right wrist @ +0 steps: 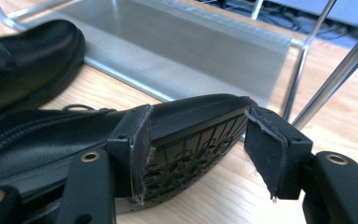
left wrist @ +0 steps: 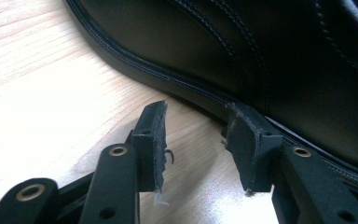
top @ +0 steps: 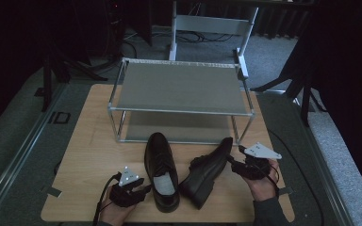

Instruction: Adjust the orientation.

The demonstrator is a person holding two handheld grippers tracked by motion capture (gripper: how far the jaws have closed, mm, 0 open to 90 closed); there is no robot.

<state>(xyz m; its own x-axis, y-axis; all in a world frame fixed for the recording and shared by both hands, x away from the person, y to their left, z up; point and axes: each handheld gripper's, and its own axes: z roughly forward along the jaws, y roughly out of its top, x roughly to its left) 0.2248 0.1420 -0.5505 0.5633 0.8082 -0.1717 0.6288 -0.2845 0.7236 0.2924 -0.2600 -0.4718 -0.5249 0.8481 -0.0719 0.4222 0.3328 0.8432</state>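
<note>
Two black leather shoes lie on the wooden table (top: 89, 155). One shoe (top: 160, 165) stands upright on its sole. The other shoe (top: 207, 172) is tipped on its side with its toe toward my right gripper (top: 232, 163). In the right gripper view, my right gripper (right wrist: 198, 112) is open around that toe (right wrist: 191, 149). The left pad (right wrist: 139, 140) lies against the upper, and the right pad (right wrist: 266, 149) stands off the treaded sole. My left gripper (top: 146, 189) sits beside the upright shoe (left wrist: 261, 51), and my left gripper (left wrist: 196, 140) is open with nothing between its jaws.
A two-tier metal shoe rack (top: 179, 89) stands at the back of the table, both shelves bare. In the right gripper view its lower shelf (right wrist: 191, 51) lies just beyond the shoe toe. A white frame (top: 207, 23) stands on the floor behind, and grey carpet surrounds the table.
</note>
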